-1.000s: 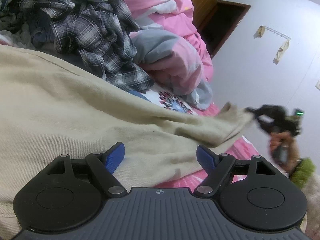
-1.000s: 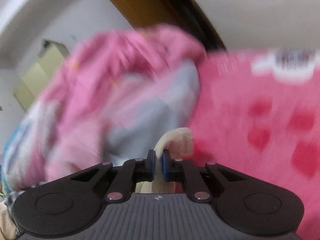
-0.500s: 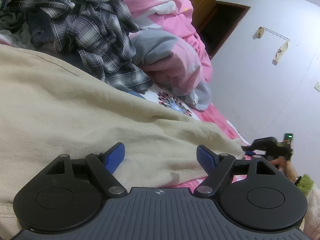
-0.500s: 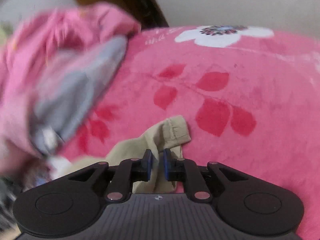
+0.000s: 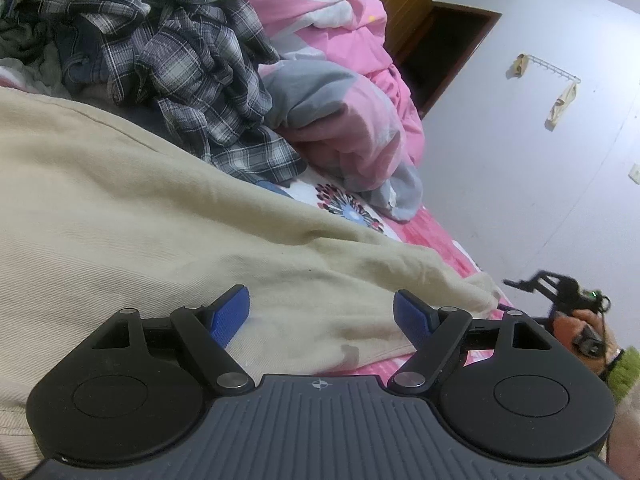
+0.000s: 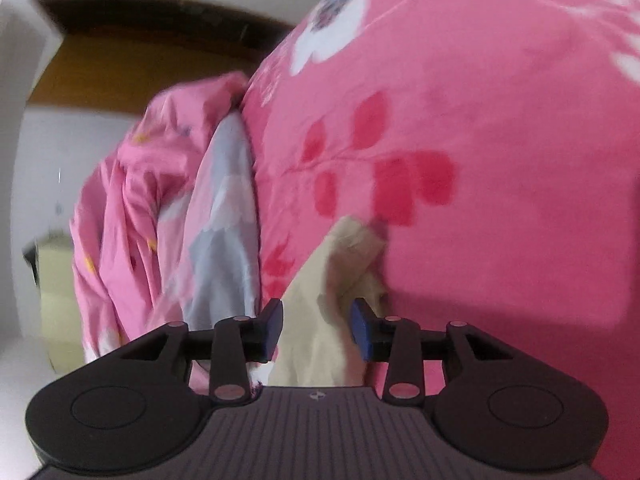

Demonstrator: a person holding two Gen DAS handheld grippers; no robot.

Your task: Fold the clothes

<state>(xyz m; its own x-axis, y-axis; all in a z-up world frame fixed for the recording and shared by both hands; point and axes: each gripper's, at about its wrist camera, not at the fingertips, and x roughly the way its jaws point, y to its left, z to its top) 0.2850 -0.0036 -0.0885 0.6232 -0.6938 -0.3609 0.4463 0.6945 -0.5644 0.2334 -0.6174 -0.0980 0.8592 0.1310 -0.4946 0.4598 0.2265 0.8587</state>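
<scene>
From my left wrist camera, a heap of plaid shirts (image 5: 180,60) sits on the bed behind the beige garment (image 5: 160,240), and a rumpled pink and grey quilt (image 5: 344,128) is bunched just beyond the heap, toward the far edge of the bed. A wooden door (image 5: 424,40) and a wall hook rack (image 5: 552,72) stand well past that edge. The pink floral bedsheet (image 6: 500,140) shows bare on the near-right part of the bed, and that is where I have open room; the plaid heap and the quilt crowd the far side.

The beige garment lies spread flat across the bed under my left gripper (image 5: 322,312), its narrow end (image 6: 352,248) running out toward the right edge of the bed, where it rests on the sheet (the right wrist picture is somewhat blurred). My left gripper has its blue pads (image 5: 230,314) spread wide, hovering over the cloth and pinching nothing. My right gripper (image 6: 316,330) is parted too, less widely, with the garment's end lying between its pads (image 6: 362,332) and not clamped. From the left view I also see the hand (image 5: 580,324) holding the right gripper, beside the garment's tip near the bed's right edge.
</scene>
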